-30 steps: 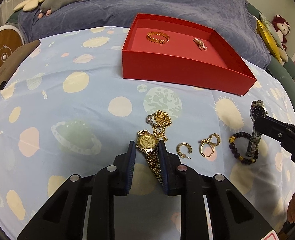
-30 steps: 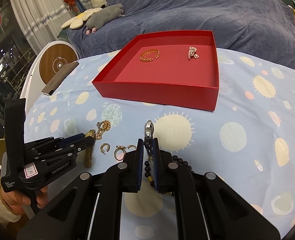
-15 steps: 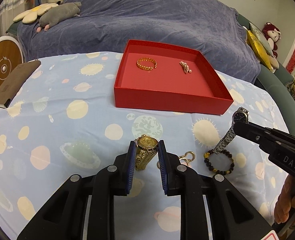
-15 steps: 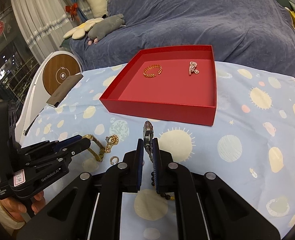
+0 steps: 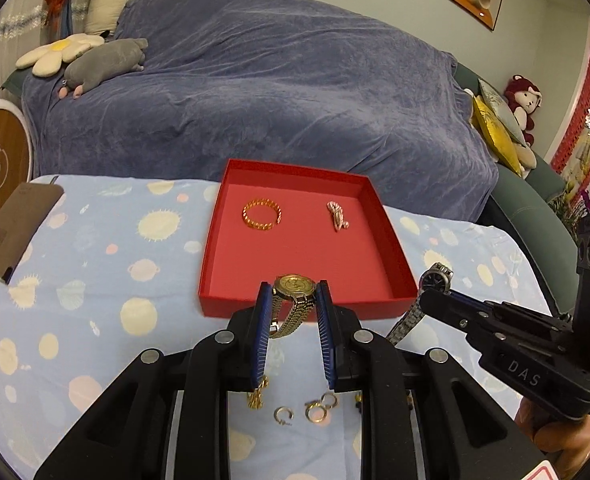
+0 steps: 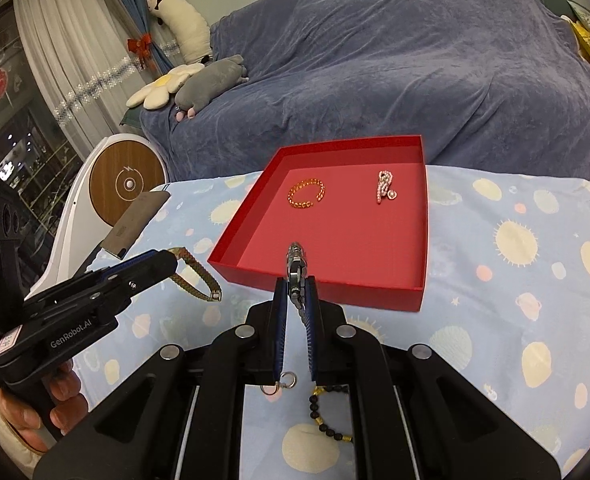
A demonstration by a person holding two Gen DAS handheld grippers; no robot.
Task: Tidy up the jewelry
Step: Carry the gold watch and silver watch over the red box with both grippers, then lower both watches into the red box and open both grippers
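Note:
My left gripper [image 5: 293,308] is shut on a gold watch [image 5: 294,287] and holds it in the air just before the near wall of the red tray [image 5: 295,310]. My right gripper [image 6: 295,300] is shut on a silver watch [image 6: 295,268], also lifted, at the tray's near edge [image 6: 315,288]; the silver watch shows in the left wrist view [image 5: 435,280] too. In the tray lie a gold bracelet [image 5: 262,215] and a pink pearl piece [image 5: 337,216]. On the cloth below lie gold hoop earrings [image 5: 319,406], a gold chain [image 5: 257,394] and a black bead bracelet [image 6: 327,412].
The table has a blue planet-print cloth [image 5: 95,280]. A brown phone-like slab [image 5: 15,224] lies at its left edge. A sofa under a blue cover [image 5: 255,80] stands behind the table, with plush toys [image 5: 103,60] on it.
Both grippers have lifted their watches off the cloth and moved forward toward the red tray. The other jewelry stays on the cloth.

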